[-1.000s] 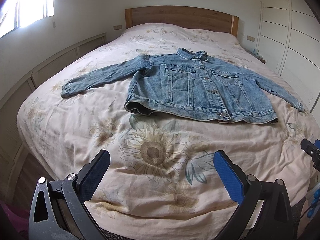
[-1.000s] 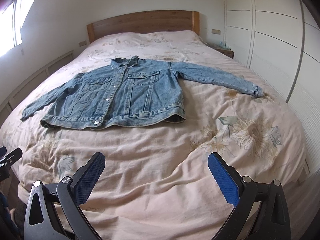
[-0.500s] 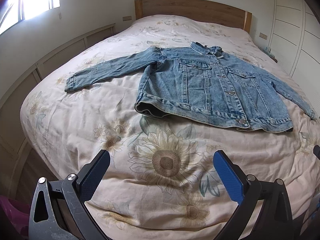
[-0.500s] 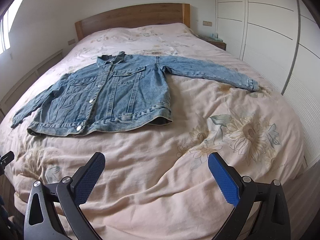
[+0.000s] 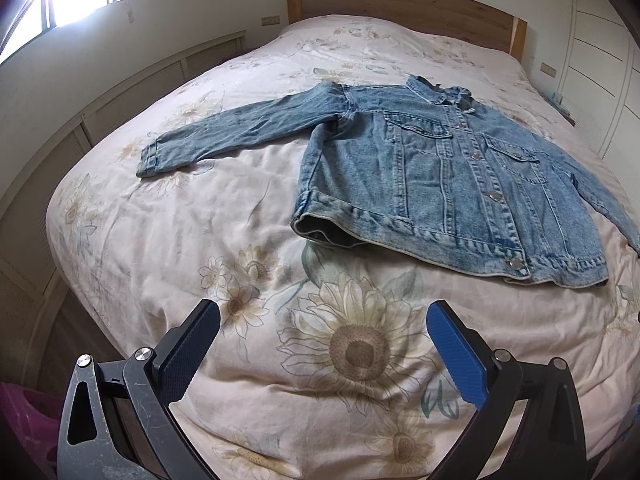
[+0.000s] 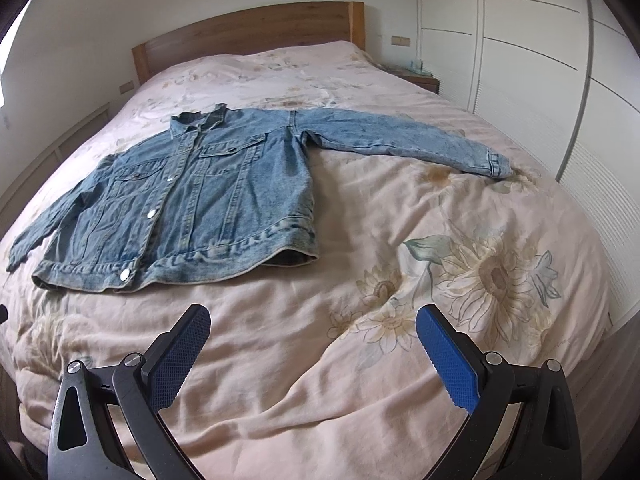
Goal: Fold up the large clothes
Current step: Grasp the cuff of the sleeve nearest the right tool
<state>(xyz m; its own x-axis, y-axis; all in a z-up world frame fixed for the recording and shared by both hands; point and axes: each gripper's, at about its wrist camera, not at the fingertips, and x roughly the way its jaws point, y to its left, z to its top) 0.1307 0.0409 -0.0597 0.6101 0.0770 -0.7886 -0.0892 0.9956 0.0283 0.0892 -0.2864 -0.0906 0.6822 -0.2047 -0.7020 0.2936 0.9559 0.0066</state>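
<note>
A blue denim jacket (image 5: 440, 176) lies flat and buttoned on the bed, front up, collar toward the headboard, both sleeves spread out. It also shows in the right wrist view (image 6: 200, 196). Its left sleeve cuff (image 5: 154, 158) lies near the bed's left side; its other cuff (image 6: 494, 162) lies near the right side. My left gripper (image 5: 322, 334) is open and empty above the bedspread, short of the jacket's hem. My right gripper (image 6: 312, 338) is open and empty, also short of the hem.
The bed (image 5: 180, 240) carries a pale sunflower bedspread and a wooden headboard (image 5: 400, 4). White wardrobe doors (image 6: 540, 60) stand along the right, with a nightstand (image 6: 416, 76) beside the bed. A low panelled wall (image 5: 120, 96) runs along the left.
Both grippers have moved forward over the bed toward the jacket, the left swinging left and the right swinging right. The jacket has not moved. Both jaws stay open.
</note>
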